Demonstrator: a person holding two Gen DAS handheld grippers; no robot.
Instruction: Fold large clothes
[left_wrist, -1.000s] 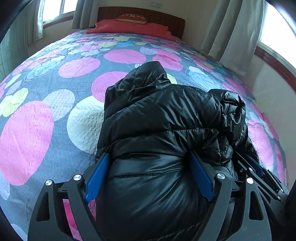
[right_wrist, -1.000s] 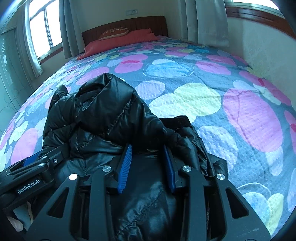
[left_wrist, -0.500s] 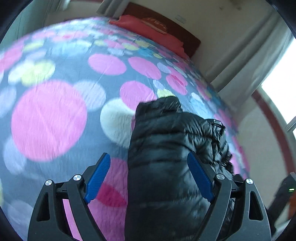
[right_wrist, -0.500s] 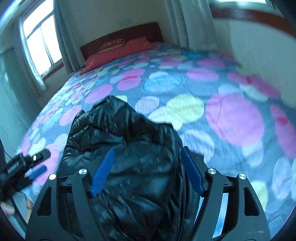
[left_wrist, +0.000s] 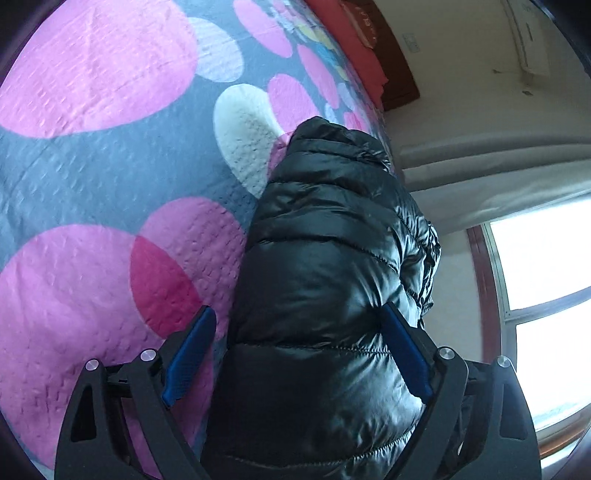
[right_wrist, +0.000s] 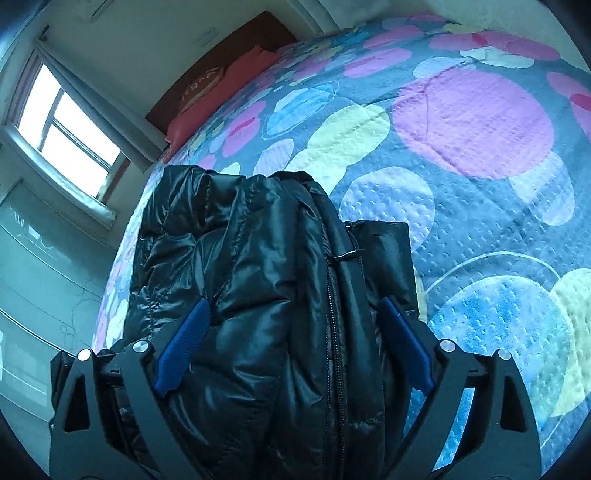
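Observation:
A shiny black puffer jacket (left_wrist: 325, 266) lies bundled on the bed; it also shows in the right wrist view (right_wrist: 266, 280), with its zipper facing up. My left gripper (left_wrist: 295, 354) is open, its blue pads (left_wrist: 188, 354) spread wide on either side of the jacket's near end. My right gripper (right_wrist: 291, 350) is open too, its blue pads (right_wrist: 406, 350) on either side of the jacket's bulk. Neither gripper squeezes the fabric. Both views are tilted sideways.
The bed is covered by a grey quilt (left_wrist: 92, 177) with pink, white, yellow and blue circles (right_wrist: 472, 122). A red pillow (right_wrist: 221, 92) and a wooden headboard (right_wrist: 236, 48) are at the far end. Curtained windows (right_wrist: 62, 129) and walls flank the bed.
My right gripper opened from nearly shut on the jacket to wide open. Both grippers rolled sideways and pulled back a little; the left stayed open. The jacket stays in place.

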